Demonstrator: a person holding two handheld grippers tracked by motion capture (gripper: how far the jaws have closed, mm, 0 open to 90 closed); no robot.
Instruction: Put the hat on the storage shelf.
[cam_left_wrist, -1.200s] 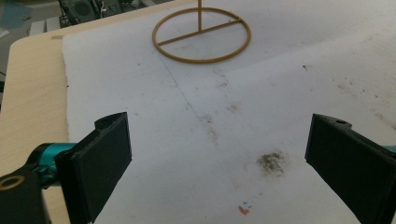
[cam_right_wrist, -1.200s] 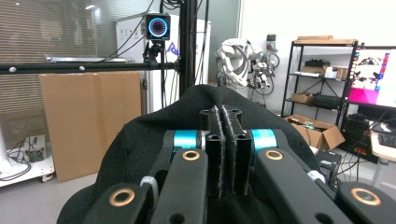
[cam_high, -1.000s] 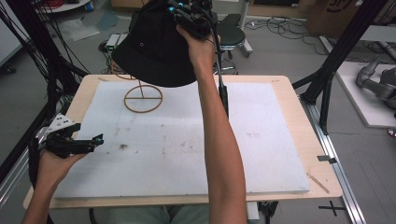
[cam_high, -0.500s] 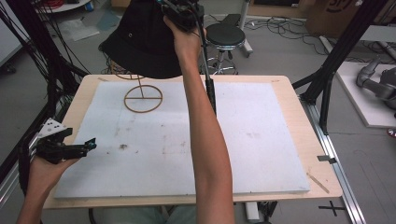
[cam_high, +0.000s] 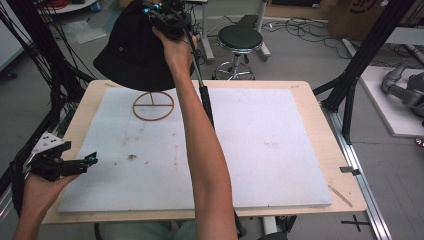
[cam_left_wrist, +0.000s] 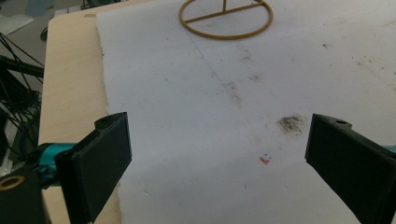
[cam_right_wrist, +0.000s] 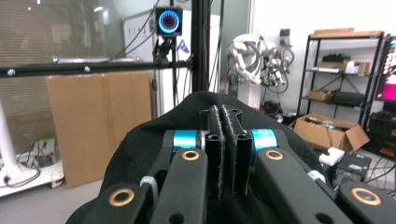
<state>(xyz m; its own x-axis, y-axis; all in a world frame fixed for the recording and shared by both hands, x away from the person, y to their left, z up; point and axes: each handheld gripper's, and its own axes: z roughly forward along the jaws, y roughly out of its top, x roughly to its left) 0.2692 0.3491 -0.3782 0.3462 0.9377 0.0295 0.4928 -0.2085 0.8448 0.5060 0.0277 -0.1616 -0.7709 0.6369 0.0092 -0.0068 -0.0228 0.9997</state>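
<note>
While a person is reaching across a table (cam_high: 305, 200) from the near side, the right gripper (cam_high: 167, 20) is holding a black hat (cam_high: 132, 55) up in the air above the table's far left corner. In the right gripper view its jaws are pressing flat together on a fold of the hat's (cam_right_wrist: 196, 112) cloth, with the dark fabric bulging up around and behind them. From above, the hat is hanging open side down, its brim spreading wide, over a wooden stand (cam_high: 153, 105) whose ring base is lying on the white mat (cam_high: 260, 150); the hat is hiding the top of the stand, so whether they are touching cannot be told. The right forearm is stretching from the bottom edge up over the middle of the mat.

At the near left edge of the table, the left gripper (cam_high: 90, 161) is pointing level across the mat, well apart from the hat. In the left gripper view its jaws are standing wide apart with nothing between them, looking over the stained mat (cam_left_wrist: 224, 140) toward the stand's ring (cam_left_wrist: 226, 19).
</note>
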